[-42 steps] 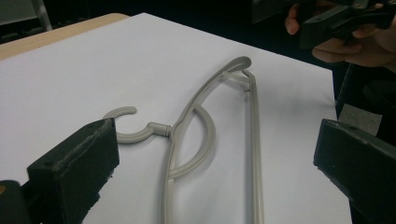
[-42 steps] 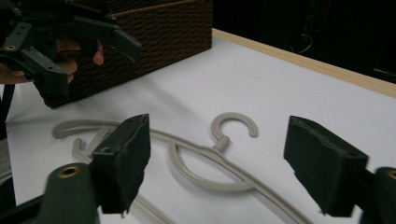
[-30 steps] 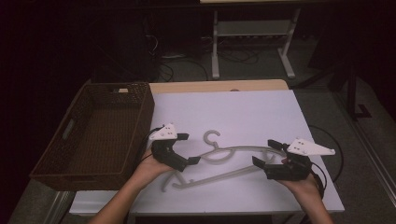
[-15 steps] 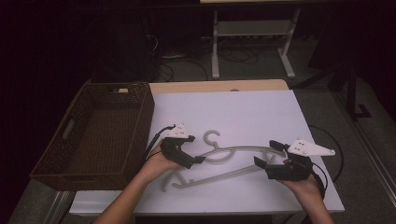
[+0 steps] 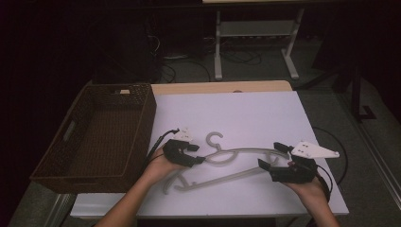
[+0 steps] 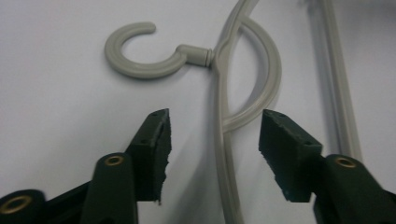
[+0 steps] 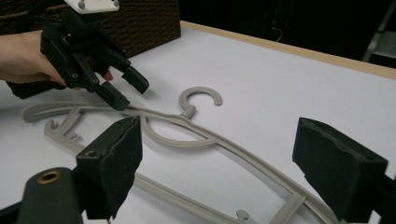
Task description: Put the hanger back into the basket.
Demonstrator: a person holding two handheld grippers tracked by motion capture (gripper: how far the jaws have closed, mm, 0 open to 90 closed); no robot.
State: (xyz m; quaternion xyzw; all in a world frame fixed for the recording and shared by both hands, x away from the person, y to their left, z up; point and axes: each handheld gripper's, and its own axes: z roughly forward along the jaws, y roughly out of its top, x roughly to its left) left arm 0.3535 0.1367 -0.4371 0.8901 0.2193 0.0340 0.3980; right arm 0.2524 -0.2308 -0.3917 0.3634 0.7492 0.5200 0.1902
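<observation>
A grey plastic hanger [image 5: 239, 152] lies flat on the white table [image 5: 246, 113], its hook [image 5: 215, 139] pointing away from me. My left gripper [image 5: 197, 154] is low over the hanger just left of the hook. In the left gripper view its jaws [image 6: 215, 140] straddle the hanger's arm [image 6: 223, 154]; they have just been closing, and the pads stand clear of it. My right gripper [image 5: 268, 154] is at the hanger's right end. Its jaws [image 7: 219, 140] stand wide apart over the hanger [image 7: 210, 140], open. The left gripper [image 7: 128, 92] shows there too, tips near the grey arm.
A dark woven basket [image 5: 147, 118] stands at the table's left edge, empty as far as I can see. The same basket [image 7: 140, 23] shows behind the left hand. A pale metal stand [image 5: 255, 33] and cables lie on the dark floor beyond the table.
My left gripper has moved right and down onto the hanger near its hook, and its jaws have narrowed around the arm. The right gripper and the hanger have stayed put.
</observation>
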